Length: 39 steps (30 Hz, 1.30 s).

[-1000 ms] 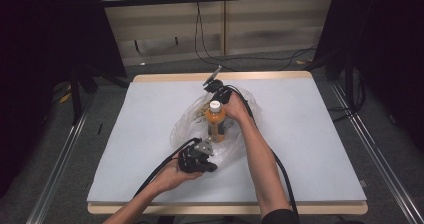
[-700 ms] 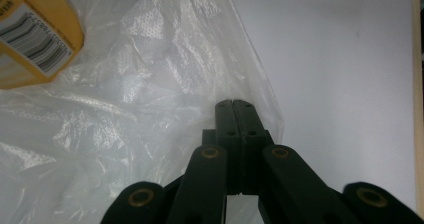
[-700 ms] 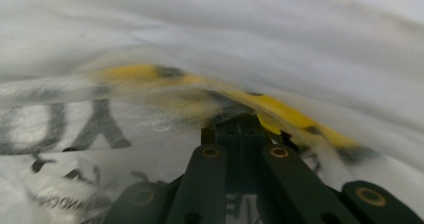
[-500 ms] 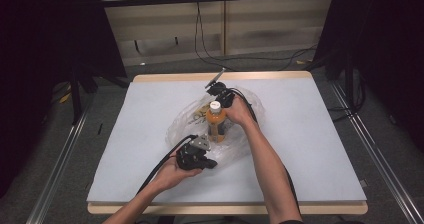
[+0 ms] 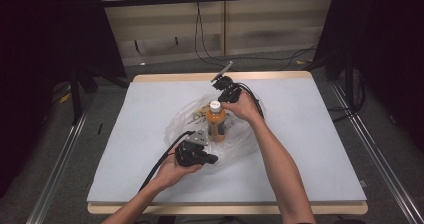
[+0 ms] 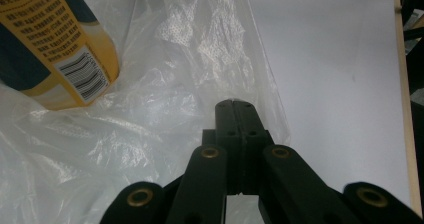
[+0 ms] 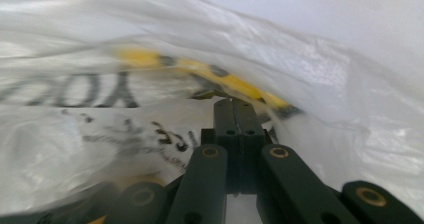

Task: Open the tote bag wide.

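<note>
An orange bottle (image 5: 216, 123) with a white cap stands upright inside a crumpled clear plastic bag (image 5: 184, 120) in the middle of the white table (image 5: 310, 149). My left gripper (image 5: 214, 159) lies at the bag's near edge, its jaws pressed together on a fold of the bag (image 6: 200, 49). In the left gripper view the bottle (image 6: 55, 49) leans in at top left, beyond the left gripper (image 6: 235, 104). My right gripper (image 5: 226, 98) is at the bag's far edge behind the bottle. It is the right gripper (image 7: 235, 103) that pinches the printed film of the bag (image 7: 350, 94), with blurred yellow showing through.
A black cable (image 5: 160, 165) trails from the left gripper toward the near table edge. More cables (image 5: 255, 96) loop behind the right hand. Bare white table surface lies left and right of the bag. Metal rails (image 5: 60, 159) run along both sides of the table.
My right hand has risen and drifted slightly right, pulling the bag's far edge up. The left gripper and the bottle have stayed about where they were.
</note>
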Available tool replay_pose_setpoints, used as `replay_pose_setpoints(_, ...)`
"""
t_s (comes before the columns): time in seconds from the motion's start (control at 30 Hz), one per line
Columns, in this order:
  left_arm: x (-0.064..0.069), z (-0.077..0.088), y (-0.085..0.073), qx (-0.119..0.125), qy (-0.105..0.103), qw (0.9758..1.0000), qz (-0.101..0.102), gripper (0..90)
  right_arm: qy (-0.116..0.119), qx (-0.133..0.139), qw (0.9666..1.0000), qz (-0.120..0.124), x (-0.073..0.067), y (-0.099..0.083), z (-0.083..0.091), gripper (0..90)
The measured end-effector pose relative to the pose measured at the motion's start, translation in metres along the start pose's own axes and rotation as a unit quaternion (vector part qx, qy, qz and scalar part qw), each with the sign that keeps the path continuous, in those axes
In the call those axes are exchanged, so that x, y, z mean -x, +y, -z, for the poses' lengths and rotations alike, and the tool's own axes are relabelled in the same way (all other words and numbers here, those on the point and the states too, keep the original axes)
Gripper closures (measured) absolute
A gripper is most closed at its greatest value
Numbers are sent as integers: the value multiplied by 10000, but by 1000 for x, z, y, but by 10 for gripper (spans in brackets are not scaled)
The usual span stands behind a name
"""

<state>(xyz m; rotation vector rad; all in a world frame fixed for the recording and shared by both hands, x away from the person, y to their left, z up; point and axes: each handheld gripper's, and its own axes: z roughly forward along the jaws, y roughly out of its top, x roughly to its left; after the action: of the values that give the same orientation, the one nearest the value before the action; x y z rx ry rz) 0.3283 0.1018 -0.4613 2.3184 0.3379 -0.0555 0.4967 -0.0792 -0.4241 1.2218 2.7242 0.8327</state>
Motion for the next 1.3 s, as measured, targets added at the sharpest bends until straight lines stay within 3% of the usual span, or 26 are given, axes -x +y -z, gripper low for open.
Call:
replay_pose_setpoints(0.13,1,3,1,167,12,9999,-19,900,37,167,9999,13,-4,-3,14,900)
replay_pose_setpoints(0.2,3,7,1,259,113,9996,1,900,12,267,9996,7,-4,-5,22,900)
replay_pose_setpoints(0.23,3,9,1,363,165,9992,3,900,-157,217,9995,168,-5,-8,27,900)
replay_pose_setpoints(0.33,3,17,-2,569,200,9982,46,900,-108,269,9993,242,-8,-13,32,900)
replay_pose_setpoints(0.37,3,22,-4,770,253,9967,60,900,-123,435,9987,253,-10,-18,38,900)
replay_pose_setpoints(0.43,3,25,-5,774,267,9966,75,899,-51,519,9983,242,-11,-21,41,900)
replay_pose_setpoints(0.57,5,32,-6,903,388,9951,82,806,-151,664,9972,314,-17,-35,50,891)
replay_pose_setpoints(0.67,4,34,-6,989,454,9940,91,766,-92,835,9962,251,-16,-42,55,812)
replay_pose_setpoints(0.7,3,35,-6,1008,458,9938,122,712,-28,1089,9937,268,-15,-49,60,772)
replay_pose_setpoints(0.73,3,35,-6,1079,448,9930,185,712,-28,1089,9937,268,-15,-49,60,772)
replay_pose_setpoints(0.77,2,34,-6,1076,499,9928,190,622,36,1419,9893,328,-15,-57,65,655)
replay_pose_setpoints(0.8,3,34,-7,1145,590,9916,150,588,99,1565,9870,364,-15,-61,66,609)
replay_pose_setpoints(0.87,3,35,-7,1120,603,9918,95,547,-26,1863,9818,378,-14,-69,71,531)
replay_pose_setpoints(0.9,5,36,-6,1177,684,9906,101,547,-26,1863,9818,378,-14,-69,71,531)
replay_pose_setpoints(0.93,6,36,-6,1279,732,9890,110,461,-19,2132,9765,320,-12,-78,77,435)
replay_pose_setpoints(1.0,6,39,-5,1363,761,9876,172,427,-93,2222,9745,285,-12,-81,81,400)
replay_pose_setpoints(1.03,7,41,-5,1327,873,9872,132,393,-191,2363,9710,321,-12,-85,86,403)
replay_pose_setpoints(1.07,5,44,-7,1330,815,9875,215,315,-262,2661,9629,380,-13,-94,94,327)
replay_pose_setpoints(1.13,5,45,-7,1352,818,9871,243,277,-209,2685,9624,349,-13,-100,101,274)
replay_pose_setpoints(1.2,4,49,-8,1375,954,9856,233,257,-235,2716,9615,352,-12,-102,104,251)
replay_pose_setpoints(1.23,3,53,-10,1438,975,9841,355,227,-271,2899,9561,337,-11,-110,109,204)
replay_pose_setpoints(1.3,3,55,-10,1454,1006,9836,348,184,-292,2959,9542,325,-10,-114,112,187)
